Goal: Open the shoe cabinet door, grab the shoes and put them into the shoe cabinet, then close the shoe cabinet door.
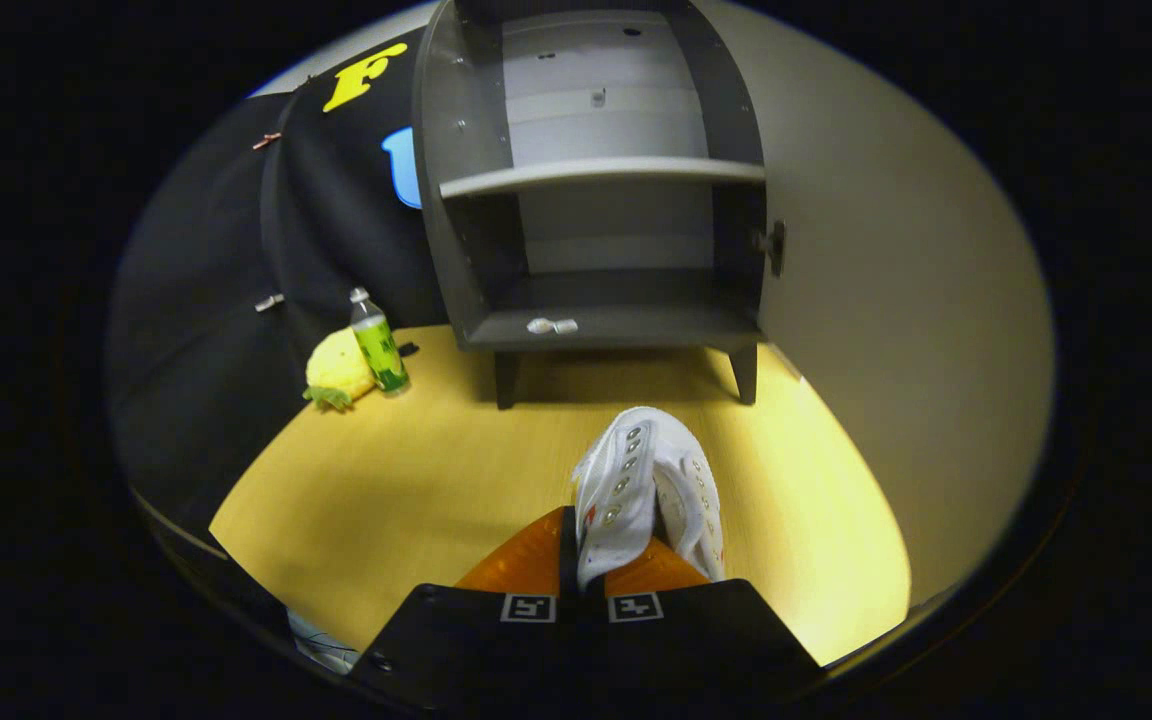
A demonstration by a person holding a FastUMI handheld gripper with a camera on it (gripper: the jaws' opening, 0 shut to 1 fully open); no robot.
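Claw-mounted fisheye looks forward, down toward open cabinet (601,200).

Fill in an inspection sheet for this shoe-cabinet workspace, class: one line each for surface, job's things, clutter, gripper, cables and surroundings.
Surface: yellow wooden floor, bare ahead of the cabinet.
Job's things: grey shoe cabinet open, shelves empty; door swung wide; white shoe held off the floor, facing the cabinet.
Clutter: green bottle and yellow plush toy beside the cabinet; small white item on the bottom shelf's edge.
Gripper: gripper shut on the shoe, orange fingers pressing both sides.
Cables: nothing seen.
Surroundings: black cloth wall.
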